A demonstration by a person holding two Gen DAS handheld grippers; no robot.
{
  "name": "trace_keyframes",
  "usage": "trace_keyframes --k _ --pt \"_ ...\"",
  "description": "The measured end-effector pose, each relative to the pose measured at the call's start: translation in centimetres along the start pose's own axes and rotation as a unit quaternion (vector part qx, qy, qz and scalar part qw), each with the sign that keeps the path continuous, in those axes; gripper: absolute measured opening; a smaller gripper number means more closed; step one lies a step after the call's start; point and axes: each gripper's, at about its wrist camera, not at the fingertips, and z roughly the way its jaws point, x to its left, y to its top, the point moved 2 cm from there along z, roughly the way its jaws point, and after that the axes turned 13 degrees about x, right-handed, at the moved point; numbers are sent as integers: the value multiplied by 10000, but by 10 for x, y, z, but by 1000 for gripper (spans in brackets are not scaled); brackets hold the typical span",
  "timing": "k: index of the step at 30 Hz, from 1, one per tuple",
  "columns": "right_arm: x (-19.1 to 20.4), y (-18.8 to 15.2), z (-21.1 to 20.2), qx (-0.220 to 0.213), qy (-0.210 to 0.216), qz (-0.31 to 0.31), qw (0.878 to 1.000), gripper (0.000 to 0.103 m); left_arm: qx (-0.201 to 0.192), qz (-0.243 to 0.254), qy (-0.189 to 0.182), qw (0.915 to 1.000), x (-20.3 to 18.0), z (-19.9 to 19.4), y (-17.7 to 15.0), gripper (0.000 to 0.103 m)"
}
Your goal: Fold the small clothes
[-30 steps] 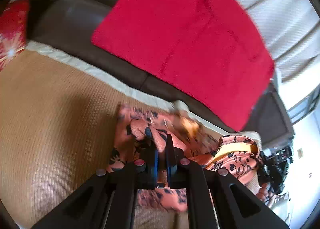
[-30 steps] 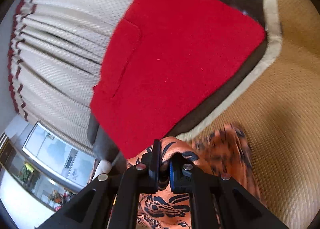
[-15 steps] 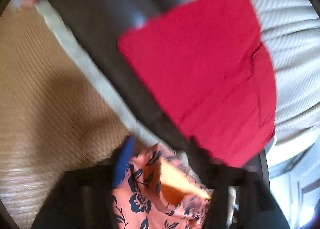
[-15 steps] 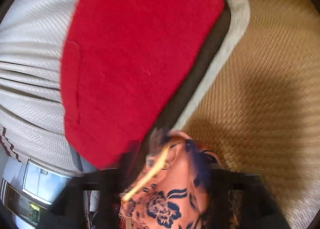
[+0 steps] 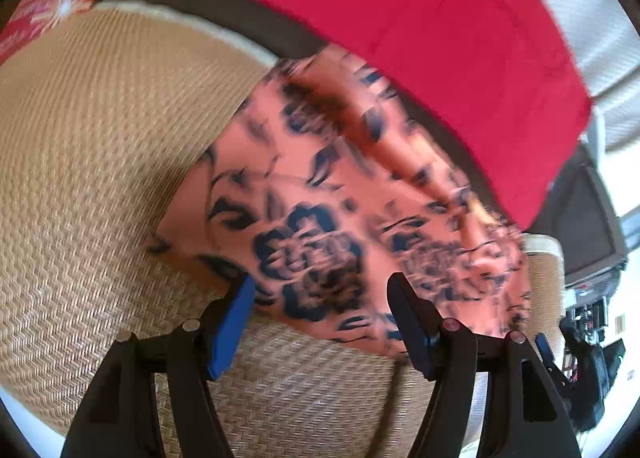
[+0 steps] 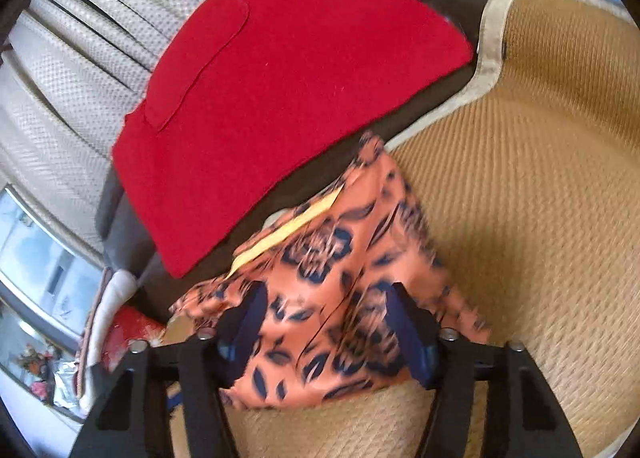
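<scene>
both hand-held grippers over the floral garment

left hand-held gripper [image 5: 320, 318] wide, right hand-held gripper [image 6: 324, 318] narrowing, neither pinching the floral garment [image 5: 340, 194] i see just ahead on the woven mat [image 5: 92, 146].

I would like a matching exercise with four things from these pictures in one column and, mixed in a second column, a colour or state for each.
Things:
1. floral garment
2. red cloth
3. woven mat
4. left tongs

Descriptions:
A. plain red, lying on the dark sofa
B. open, pads apart, gripping nothing
C. orange with dark blue flowers
D. tan, with a pale border

Pairs: 1-C, 2-A, 3-D, 4-B
</scene>
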Motion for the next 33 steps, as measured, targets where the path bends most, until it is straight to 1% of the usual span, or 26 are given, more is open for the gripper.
trace_keyframes --k 1,2,3,5,6,7,8,9,10,12,14,16,17,18,19,21,22,23,24,25,26,28,30,31,33 --pt "0 -3 5 105 58 15 9999 60 -18 -125 -42 9999 7 3 9 69" --pt "2 -6 10 206 -11 -21 9998 60 -62 -220 -12 9997 13 5 14 69" --pt "4 -7 17 259 -172 -109 9995 60 -113 -321 92 9994 20 4 17 69" --pt "5 -7 33 378 -505 -249 9977 60 -2 -437 291 9986 29 12 24 69" --pt "-3 -3 45 560 -802 -194 9950 56 42 -432 360 9984 31 13 24 69" --pt "-14 -2 58 851 -1034 56 9910 47 54 -333 491 9982 28 16 24 69" --pt "-22 -2 62 939 -1011 284 9900 44 69 -236 614 9978 21 22 25 69" --pt "-20 0 57 848 -998 335 9908 46 79 -97 777 9969 18 24 24 69" --pt "-14 2 53 820 -999 237 9913 45 67 -48 844 9964 15 28 23 69" --pt "8 7 46 526 -876 -162 9946 45 63 17 926 9957 12 28 23 69" --pt "23 14 49 498 -783 -341 9951 45 -3 25 848 9964 -2 41 28 69" --pt "32 15 51 497 -454 -282 9973 45 -143 6 738 9972 -7 31 36 69" --pt "35 15 58 607 -291 -290 9973 45 -203 -24 725 9972 -6 29 37 69" --pt "37 12 66 723 -276 -329 9965 45 -251 -44 751 9968 -4 28 38 69" --pt "41 10 76 902 -332 -412 9945 45 -245 -46 837 9962 -3 30 39 69" --pt "46 7 97 1118 -539 -583 9906 45 -77 -30 1083 9941 -1 39 39 69" --pt "49 7 105 1197 -660 -661 9884 45 -75 60 1236 9923 -5 43 37 69" --pt "53 10 113 1237 -790 -729 9865 45 -88 127 1330 9910 -8 44 36 69" --pt "58 14 115 1194 -829 -798 9862 45 -80 231 1455 9891 -13 46 35 69" --pt "63 10 112 1160 -771 -834 9867 45 -73 292 1521 9879 -15 47 35 69" --pt "68 13 112 1128 -647 -867 9877 45 -72 321 1536 9876 -16 48 35 69" --pt "75 12 113 1146 -556 -918 9876 45 -68 343 1541 9874 -20 54 35 69" --pt "78 8 124 1304 -675 -975 9843 45 -65 425 1627 9857 -22 56 35 69" --pt "77 8 131 1342 -765 -958 9833 45 -65 484 1709 9841 -26 65 37 69" --pt "72 8 142 1330 -845 -870 9837 45 -71 593 1845 9810 -32 72 35 70"
